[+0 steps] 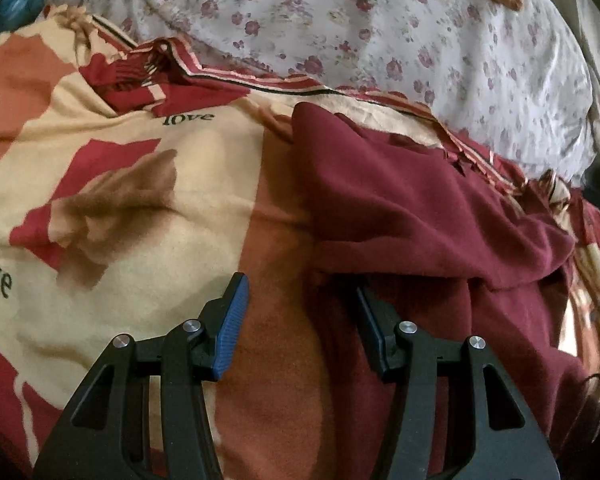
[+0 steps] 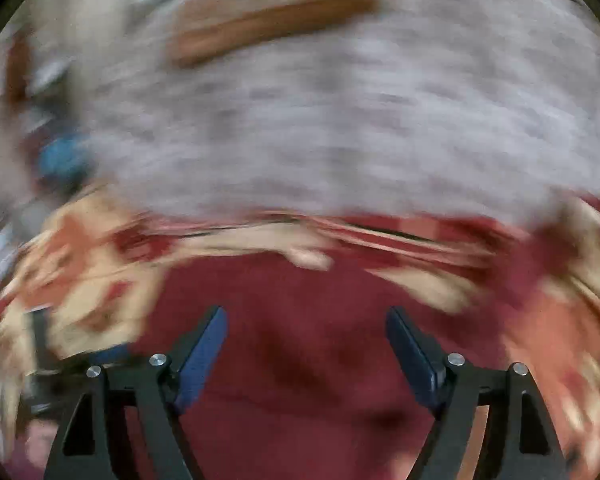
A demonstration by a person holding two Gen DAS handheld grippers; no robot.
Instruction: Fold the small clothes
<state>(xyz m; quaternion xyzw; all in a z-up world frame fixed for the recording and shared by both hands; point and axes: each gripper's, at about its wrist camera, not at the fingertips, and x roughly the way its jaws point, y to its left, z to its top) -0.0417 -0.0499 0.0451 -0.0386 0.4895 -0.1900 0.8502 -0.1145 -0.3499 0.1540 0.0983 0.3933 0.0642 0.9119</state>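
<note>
In the left wrist view the left hand-held gripper (image 1: pixel 300 312) sits at the bottom centre, released, its jaws apart with nothing pinched between them. Its left pad (image 1: pixel 232 328) is over the patterned blanket (image 1: pixel 140 208); its right finger lies against the left edge of the maroon garment (image 1: pixel 420 216), and I cannot tell whether it touches. The garment lies rumpled on the blanket, filling the centre right and lower right of the frame. Above it, across the top, spreads a white floral sheet (image 1: pixel 380 40).

The right wrist view is heavily blurred. The right hand-held gripper (image 2: pixel 306 344) stands at bottom centre, released, jaws wide apart and empty, above the garment (image 2: pixel 300 340), which fills the lower middle. The blanket (image 2: pixel 80 280) shows at left, the sheet (image 2: pixel 340 120) above.
</note>
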